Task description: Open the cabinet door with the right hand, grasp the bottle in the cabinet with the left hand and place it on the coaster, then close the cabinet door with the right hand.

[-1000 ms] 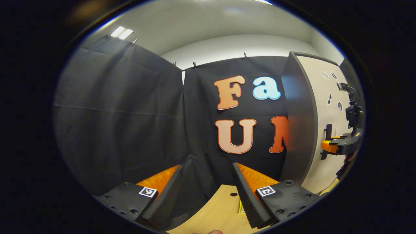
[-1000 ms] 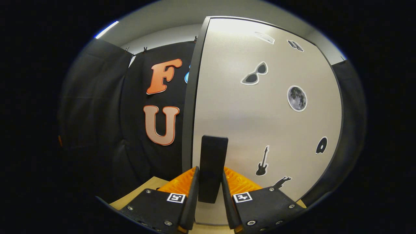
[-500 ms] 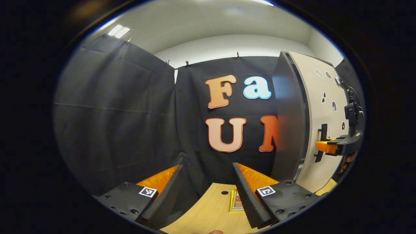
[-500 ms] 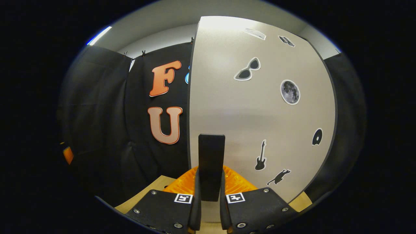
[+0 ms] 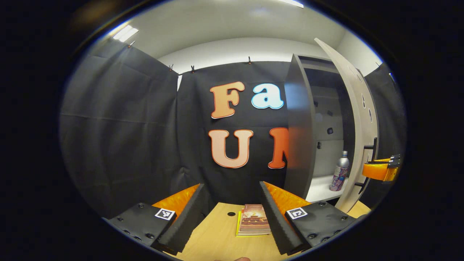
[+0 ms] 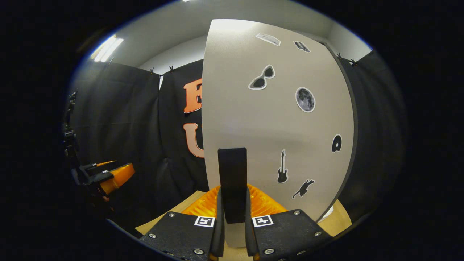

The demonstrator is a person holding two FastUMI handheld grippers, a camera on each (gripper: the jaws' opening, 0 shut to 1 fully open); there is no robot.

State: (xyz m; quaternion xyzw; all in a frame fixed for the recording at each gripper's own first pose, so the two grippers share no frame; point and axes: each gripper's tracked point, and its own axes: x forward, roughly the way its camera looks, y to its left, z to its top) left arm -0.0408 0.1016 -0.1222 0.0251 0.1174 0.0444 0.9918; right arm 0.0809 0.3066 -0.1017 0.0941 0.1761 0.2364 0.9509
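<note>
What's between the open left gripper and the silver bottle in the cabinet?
In the left gripper view, the cabinet's dark side panel stands between the left gripper and the silver bottle.

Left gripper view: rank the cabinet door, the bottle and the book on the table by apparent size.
1. Pale beige cabinet door, seen nearly edge-on.
2. Reddish-covered book on the wooden table.
3. Silver-capped patterned bottle; it stands farther off, so true size is unsure.

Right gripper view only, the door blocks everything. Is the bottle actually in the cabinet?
Observer: Yes. The left gripper view shows the bottle upright on the white shelf, just inside the door near its handle.
Operator: Left gripper holding anything?
Observer: No. The left gripper is open and empty, above the table.
Operator: Coaster?
Observer: A flat reddish rectangle, probably the coaster, lies on the table with nothing on it.
</note>
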